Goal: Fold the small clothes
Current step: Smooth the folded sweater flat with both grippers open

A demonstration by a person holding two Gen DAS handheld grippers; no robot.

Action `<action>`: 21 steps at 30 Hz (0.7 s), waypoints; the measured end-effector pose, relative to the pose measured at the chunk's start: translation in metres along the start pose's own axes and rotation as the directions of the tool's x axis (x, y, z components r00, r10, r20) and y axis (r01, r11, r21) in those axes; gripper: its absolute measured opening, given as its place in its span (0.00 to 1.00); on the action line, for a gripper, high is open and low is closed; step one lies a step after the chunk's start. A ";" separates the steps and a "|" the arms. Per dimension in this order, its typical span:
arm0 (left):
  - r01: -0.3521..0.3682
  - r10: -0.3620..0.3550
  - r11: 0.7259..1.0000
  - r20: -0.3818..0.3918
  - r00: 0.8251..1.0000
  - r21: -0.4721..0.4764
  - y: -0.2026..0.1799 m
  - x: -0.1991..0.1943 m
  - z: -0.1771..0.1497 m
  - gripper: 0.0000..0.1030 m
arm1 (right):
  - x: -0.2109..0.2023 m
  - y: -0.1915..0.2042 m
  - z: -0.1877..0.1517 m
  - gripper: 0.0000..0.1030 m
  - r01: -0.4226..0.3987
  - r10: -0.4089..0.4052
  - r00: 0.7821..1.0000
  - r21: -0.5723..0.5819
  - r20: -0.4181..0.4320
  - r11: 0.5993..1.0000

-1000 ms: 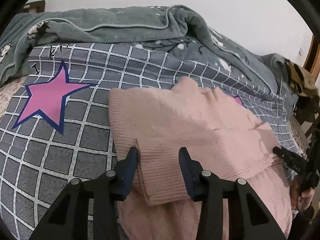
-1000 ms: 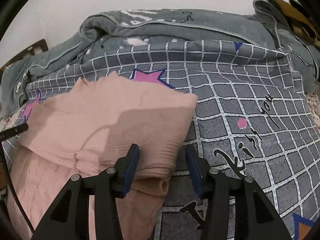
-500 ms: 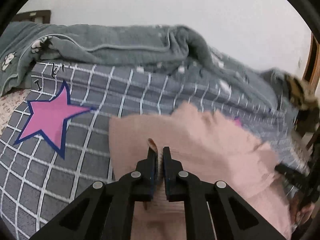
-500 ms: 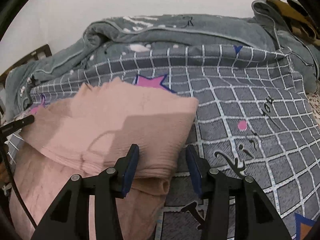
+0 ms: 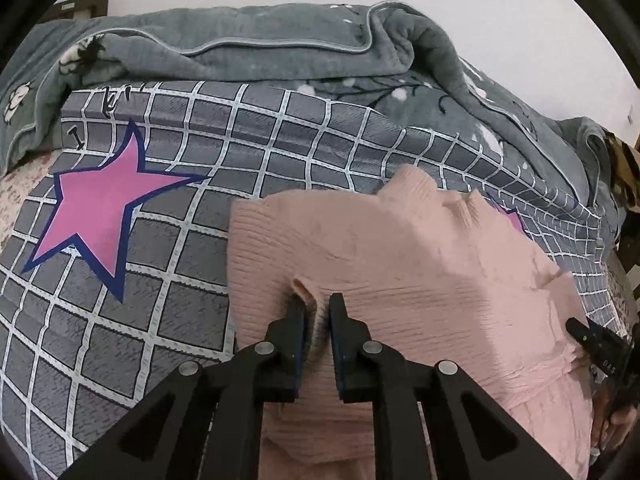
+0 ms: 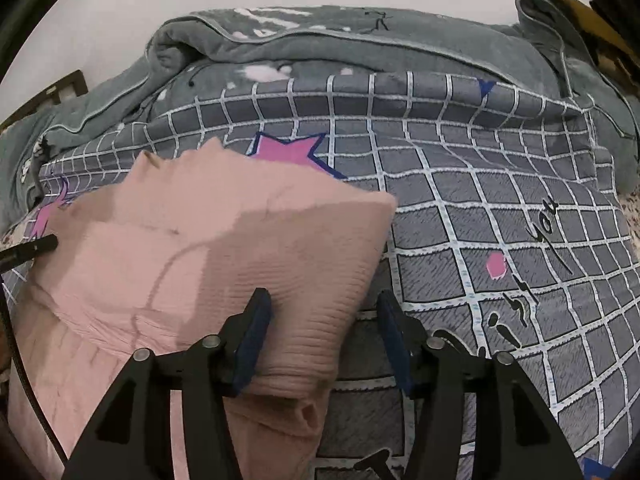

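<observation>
A pink ribbed knit garment [image 5: 400, 264] lies partly folded on a grey checked bedsheet [image 5: 192, 256]. My left gripper [image 5: 316, 308] is shut on a pinched fold of the garment near its left edge. In the right wrist view the same garment [image 6: 224, 248] fills the lower left. My right gripper [image 6: 324, 312] is open, its fingers astride the garment's right folded edge, resting over it. The right gripper's tip also shows in the left wrist view [image 5: 592, 340] at the garment's far right edge.
A rumpled grey blanket [image 5: 248, 48] is heaped along the back of the bed against a white wall. Pink stars [image 5: 100, 208] and black lettering [image 6: 532, 280] are printed on the sheet. A brown patterned item [image 5: 624, 168] lies at the far right.
My left gripper has closed from open onto a fold of the pink garment and lifted it slightly. My right gripper stays open over the right edge, barely moved.
</observation>
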State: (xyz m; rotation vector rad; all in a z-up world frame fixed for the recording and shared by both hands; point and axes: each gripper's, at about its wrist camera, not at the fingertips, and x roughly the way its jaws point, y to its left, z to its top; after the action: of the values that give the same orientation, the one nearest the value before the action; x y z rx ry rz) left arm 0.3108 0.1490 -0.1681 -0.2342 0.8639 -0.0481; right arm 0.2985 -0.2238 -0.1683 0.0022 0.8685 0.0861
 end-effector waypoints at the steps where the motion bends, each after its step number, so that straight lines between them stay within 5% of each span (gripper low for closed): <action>1: -0.006 0.006 1.000 0.002 1.000 0.006 -0.001 -0.001 -0.002 0.14 | 0.000 0.000 0.000 0.52 0.002 -0.002 1.000 -0.002 0.001 1.000; 3: -0.024 0.024 0.999 0.005 1.000 0.021 -0.005 -0.001 -0.005 0.18 | 0.000 0.002 -0.001 0.52 0.013 -0.013 1.000 -0.011 0.004 1.000; 11: -0.086 0.081 0.988 0.050 0.996 0.131 -0.032 -0.012 -0.023 0.60 | -0.002 0.004 -0.002 0.54 -0.022 0.022 1.000 -0.030 0.003 0.999; 21: -0.128 0.118 0.977 0.068 0.991 0.169 -0.039 -0.013 -0.033 0.68 | -0.006 0.005 -0.006 0.54 -0.081 0.081 0.997 -0.017 0.015 0.997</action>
State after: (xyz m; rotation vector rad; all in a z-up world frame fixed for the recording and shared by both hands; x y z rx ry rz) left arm 0.2798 0.1070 -0.1706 -0.0188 0.8103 -0.0006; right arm 0.2901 -0.2196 -0.1674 0.0231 0.8516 0.1692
